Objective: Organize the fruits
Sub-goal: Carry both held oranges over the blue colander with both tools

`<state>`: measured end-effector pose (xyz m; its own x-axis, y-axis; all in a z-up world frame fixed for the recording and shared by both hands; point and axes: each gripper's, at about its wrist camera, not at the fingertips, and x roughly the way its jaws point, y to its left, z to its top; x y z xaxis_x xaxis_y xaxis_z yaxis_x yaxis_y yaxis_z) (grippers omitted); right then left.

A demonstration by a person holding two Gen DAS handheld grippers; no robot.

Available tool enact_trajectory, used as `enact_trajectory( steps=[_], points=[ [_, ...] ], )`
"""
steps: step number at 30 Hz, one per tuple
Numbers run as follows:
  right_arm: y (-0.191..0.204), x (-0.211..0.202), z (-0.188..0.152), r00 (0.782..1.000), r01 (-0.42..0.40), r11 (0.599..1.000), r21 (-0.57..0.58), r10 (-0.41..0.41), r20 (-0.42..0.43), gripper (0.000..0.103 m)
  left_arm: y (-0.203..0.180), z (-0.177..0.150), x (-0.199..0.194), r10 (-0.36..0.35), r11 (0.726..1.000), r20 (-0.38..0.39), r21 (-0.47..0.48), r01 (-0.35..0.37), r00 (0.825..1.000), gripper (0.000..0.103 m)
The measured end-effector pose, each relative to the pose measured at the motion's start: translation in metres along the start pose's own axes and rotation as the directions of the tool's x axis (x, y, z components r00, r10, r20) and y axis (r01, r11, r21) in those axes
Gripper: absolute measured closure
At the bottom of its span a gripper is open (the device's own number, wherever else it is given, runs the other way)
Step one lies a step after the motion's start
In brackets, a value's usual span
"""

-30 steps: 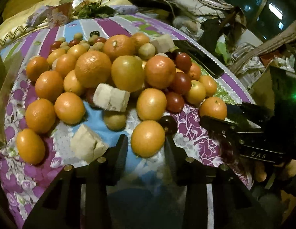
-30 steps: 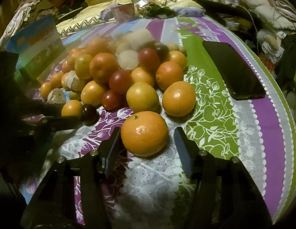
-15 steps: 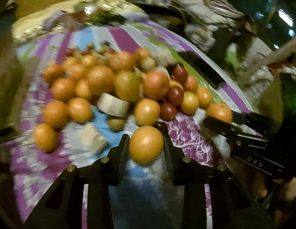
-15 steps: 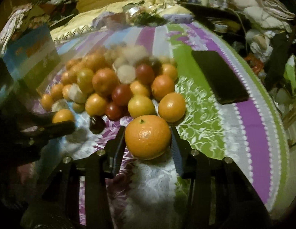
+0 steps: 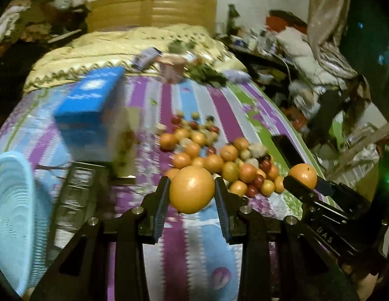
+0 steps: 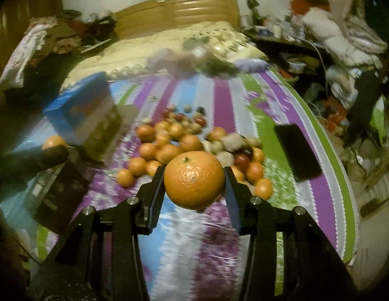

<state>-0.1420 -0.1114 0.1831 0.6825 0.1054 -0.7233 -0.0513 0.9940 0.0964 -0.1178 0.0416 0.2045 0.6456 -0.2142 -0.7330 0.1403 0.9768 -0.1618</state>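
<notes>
Between the jaws of our left gripper (image 5: 191, 190) sits a smooth, round yellow-orange fruit (image 5: 191, 189), and between those of our right gripper (image 6: 194, 184) a larger, pebbled orange with a green stem nub (image 6: 194, 183). A second ago both fruits lay on the striped purple, blue and green bedspread (image 5: 227, 105) with the jaws standing wide around them; now the jaws have closed until the pads press each fruit's sides, and both fruits hang clear above the cloth. The heap of mixed oranges and small red fruits (image 5: 219, 158) lies well behind and below. To our left a pale blue perforated plastic basket (image 5: 11, 213) and a clear plastic tray (image 5: 74, 193) have come into view, which we judge likely destinations for sorting.
</notes>
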Motion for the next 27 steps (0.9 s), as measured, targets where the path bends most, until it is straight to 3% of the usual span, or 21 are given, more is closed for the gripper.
enact_trajectory(
  steps=[8, 13, 18, 21, 24, 27],
  points=[
    [0.101, -0.01, 0.032, 0.99, -0.136, 0.984, -0.116, 0.137, 0.007, 0.058, 0.104, 0.013, -0.076, 0.13, 0.986, 0.087, -0.119, -0.119, 0.988, 0.067],
    [0.188, -0.01, 0.043, 0.967, -0.253, 0.946, -0.201, 0.255, -0.018, 0.058, 0.199, 0.006, -0.119, 0.25, 0.944, 0.095, -0.246, -0.22, 0.964, 0.067],
    [0.272, 0.004, 0.041, 0.933, -0.361, 0.896, -0.258, 0.348, -0.095, 0.058, 0.295, -0.021, -0.147, 0.366, 0.871, 0.035, -0.366, -0.329, 0.93, 0.067],
    [0.311, 0.012, 0.036, 0.911, -0.412, 0.869, -0.274, 0.385, -0.15, 0.058, 0.339, -0.04, -0.154, 0.395, 0.832, -0.008, -0.422, -0.361, 0.919, 0.067],
    [0.346, 0.027, 0.027, 0.888, -0.454, 0.847, -0.276, 0.405, -0.218, 0.058, 0.373, -0.058, -0.154, 0.395, 0.806, -0.058, -0.457, -0.376, 0.917, 0.067],
    [0.369, 0.042, 0.014, 0.87, -0.475, 0.838, -0.27, 0.401, -0.286, 0.058, 0.389, -0.071, -0.141, 0.38, 0.8, -0.109, -0.46, -0.386, 0.919, 0.067]
  ],
)
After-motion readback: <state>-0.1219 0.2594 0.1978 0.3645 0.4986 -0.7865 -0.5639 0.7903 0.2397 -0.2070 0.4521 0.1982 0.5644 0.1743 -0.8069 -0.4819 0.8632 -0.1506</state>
